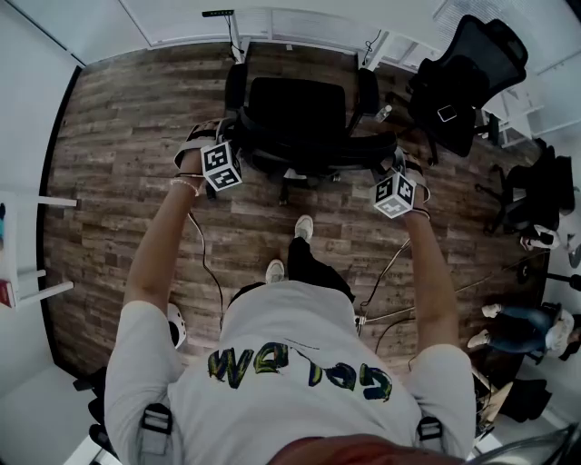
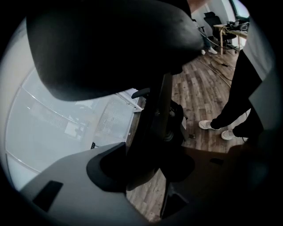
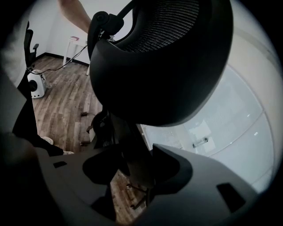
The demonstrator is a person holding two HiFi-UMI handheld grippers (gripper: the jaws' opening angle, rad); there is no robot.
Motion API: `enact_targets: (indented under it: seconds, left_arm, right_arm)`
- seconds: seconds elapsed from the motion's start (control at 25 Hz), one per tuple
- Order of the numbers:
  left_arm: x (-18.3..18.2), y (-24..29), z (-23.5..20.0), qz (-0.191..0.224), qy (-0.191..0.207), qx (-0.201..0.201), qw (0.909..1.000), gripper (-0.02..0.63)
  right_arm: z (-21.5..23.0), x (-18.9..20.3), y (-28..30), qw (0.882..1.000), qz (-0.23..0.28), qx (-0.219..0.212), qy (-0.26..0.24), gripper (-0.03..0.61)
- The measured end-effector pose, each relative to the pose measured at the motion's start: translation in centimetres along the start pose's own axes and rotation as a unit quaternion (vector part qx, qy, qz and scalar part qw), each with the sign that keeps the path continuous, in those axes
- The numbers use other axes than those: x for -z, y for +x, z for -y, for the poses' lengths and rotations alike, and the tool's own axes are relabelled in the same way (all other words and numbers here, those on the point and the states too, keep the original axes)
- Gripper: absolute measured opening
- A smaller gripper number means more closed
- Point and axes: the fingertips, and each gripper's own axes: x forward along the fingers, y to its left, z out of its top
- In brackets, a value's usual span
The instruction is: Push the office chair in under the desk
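A black office chair [image 1: 300, 113] stands on the wood floor, facing the white desk [image 1: 300, 25] at the far wall, its seat just short of the desk's edge. I stand behind it. My left gripper [image 1: 234, 141] is at the left side of the backrest and my right gripper [image 1: 390, 162] at the right side. In the left gripper view the chair's dark frame bar [image 2: 154, 119] runs between the jaws of the left gripper [image 2: 150, 172], which are closed on it. In the right gripper view the right gripper [image 3: 137, 172] likewise clasps the chair's bar [image 3: 132, 150] under the mesh back [image 3: 163, 66].
A second black office chair [image 1: 467, 77] stands at the right by white shelving. A white table [image 1: 18, 245] juts in from the left. Cables [image 1: 390, 272] trail over the floor behind me. Another person [image 1: 517, 327] stands at the lower right.
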Motion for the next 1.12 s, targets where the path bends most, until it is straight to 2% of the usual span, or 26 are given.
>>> enact_targets:
  seconds: [0.48,1.12]
  left_arm:
    - [-1.6,6.2,-6.0,-0.012,-0.005,-0.001,0.9999,0.218]
    - [-2.8,15.0,-14.3,-0.05,-0.019,-0.006,0.9985,0.216]
  right_arm:
    - [6.7,1.0,6.6,1.0,-0.003,-0.003,-0.005,0.222]
    - [15.7,1.5,15.4,1.0,0.003,-0.002,-0.013,0.224]
